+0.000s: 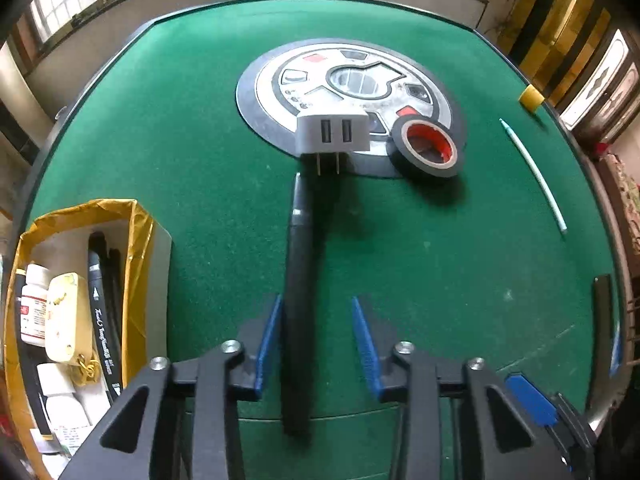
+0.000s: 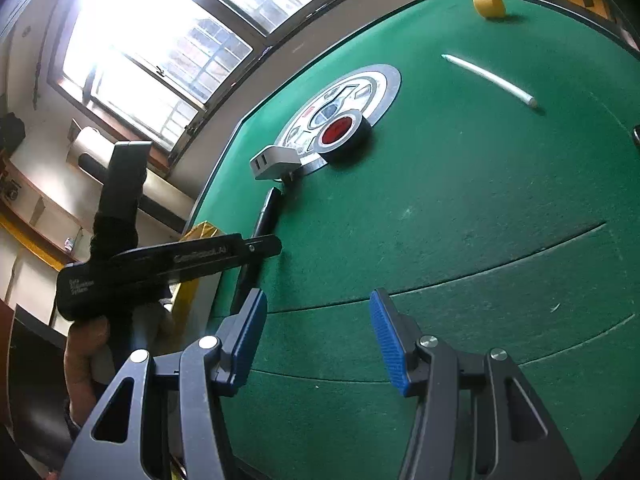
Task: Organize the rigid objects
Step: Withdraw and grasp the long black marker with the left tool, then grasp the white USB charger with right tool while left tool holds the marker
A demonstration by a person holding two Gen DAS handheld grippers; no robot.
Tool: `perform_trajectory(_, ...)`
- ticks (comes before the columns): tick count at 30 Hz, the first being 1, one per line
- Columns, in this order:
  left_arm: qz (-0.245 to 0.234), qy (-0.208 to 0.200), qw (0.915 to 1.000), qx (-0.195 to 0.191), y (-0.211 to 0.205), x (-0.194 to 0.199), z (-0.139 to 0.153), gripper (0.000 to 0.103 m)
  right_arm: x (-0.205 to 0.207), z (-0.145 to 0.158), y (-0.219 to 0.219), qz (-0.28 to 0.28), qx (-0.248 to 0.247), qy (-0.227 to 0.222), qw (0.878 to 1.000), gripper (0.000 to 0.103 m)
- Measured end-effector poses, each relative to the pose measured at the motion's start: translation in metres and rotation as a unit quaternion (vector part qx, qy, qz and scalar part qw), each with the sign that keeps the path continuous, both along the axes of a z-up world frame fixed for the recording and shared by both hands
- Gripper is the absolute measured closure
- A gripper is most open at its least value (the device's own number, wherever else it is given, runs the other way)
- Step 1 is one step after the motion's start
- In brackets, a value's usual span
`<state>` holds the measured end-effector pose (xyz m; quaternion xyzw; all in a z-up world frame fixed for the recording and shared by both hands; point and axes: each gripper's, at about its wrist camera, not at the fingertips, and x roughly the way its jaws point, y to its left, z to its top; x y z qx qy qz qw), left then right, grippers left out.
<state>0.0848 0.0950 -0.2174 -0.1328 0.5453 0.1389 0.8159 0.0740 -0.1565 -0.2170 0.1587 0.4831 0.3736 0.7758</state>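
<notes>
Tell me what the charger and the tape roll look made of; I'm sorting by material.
Charger: hard white plastic, smooth matte shell, with two bare metal prongs. Tape roll: black, slightly glossy wound film, probably vinyl, around an orange-red core that could be plastic or card.

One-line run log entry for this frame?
left gripper: open, astride black pen | right gripper: open, empty | box: part filled
</notes>
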Motion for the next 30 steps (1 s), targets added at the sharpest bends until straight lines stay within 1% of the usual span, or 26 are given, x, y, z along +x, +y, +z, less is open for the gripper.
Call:
perform_trajectory(1,0.0,0.002,1.0,0.003,0.0,0.0,0.0,0.086,-0.001,0.0,0.0,0.001,-0.001,-0.001,1.0,0.05)
perform_trajectory(2,-0.005,0.007,0.9998,0.018,-0.003,-0.001,0.0,0.088,-0.002,0.001,0.0,0.001,-0.003,-0.002,1.0,0.05)
perform_trajectory(3,-0.012,0.007,0.9997,0.02,-0.005,-0.004,0.0,0.088,-0.002,0.0,0.0,0.0,-0.005,-0.003,1.0,0.05)
perform_trajectory(7,-0.014,0.002,0.9999,0.006,-0.005,-0.024,0.001,0.089,-0.001,0.0,0.0,-0.004,-0.01,0.0,1.0,0.05)
perform_trajectory(10,-0.002,-0.007,0.9995,-0.03,-0.002,-0.042,0.001,0.089,0.001,-0.002,0.001,-0.007,-0.014,0.004,1.0,0.05)
perform_trajectory(11,0.001,-0.011,0.9988,-0.048,-0.001,-0.052,0.001,0.089,0.001,-0.002,0.001,-0.007,-0.016,0.005,1.0,0.05)
perform_trajectory(15,0.016,-0.018,0.9951,-0.096,0.006,-0.072,0.0,0.089,0.001,-0.002,0.001,-0.005,-0.021,0.005,1.0,0.05)
perform_trajectory(16,0.015,-0.028,0.9944,-0.101,0.007,-0.078,0.004,0.089,0.0,-0.001,0.001,-0.007,-0.023,0.004,1.0,0.05)
perform_trajectory(19,0.011,-0.053,0.9939,-0.096,0.007,-0.086,0.016,0.089,-0.003,0.006,-0.002,-0.017,-0.021,-0.013,1.0,0.05)
perform_trajectory(21,0.01,-0.066,0.9914,-0.113,0.011,-0.094,0.023,0.089,-0.002,0.009,-0.002,-0.024,-0.027,-0.011,0.999,0.05)
perform_trajectory(23,0.004,-0.078,0.9892,-0.125,0.014,-0.1,0.03,0.089,0.001,0.012,0.001,-0.023,-0.02,-0.007,1.0,0.05)
perform_trajectory(26,-0.006,-0.089,0.9865,-0.137,0.015,-0.107,0.037,0.089,0.004,0.019,0.01,-0.022,-0.026,-0.016,0.999,0.05)
perform_trajectory(30,-0.016,-0.099,0.9826,-0.156,0.017,-0.117,0.042,0.089,0.009,0.026,0.029,-0.009,-0.031,-0.017,0.999,0.05)
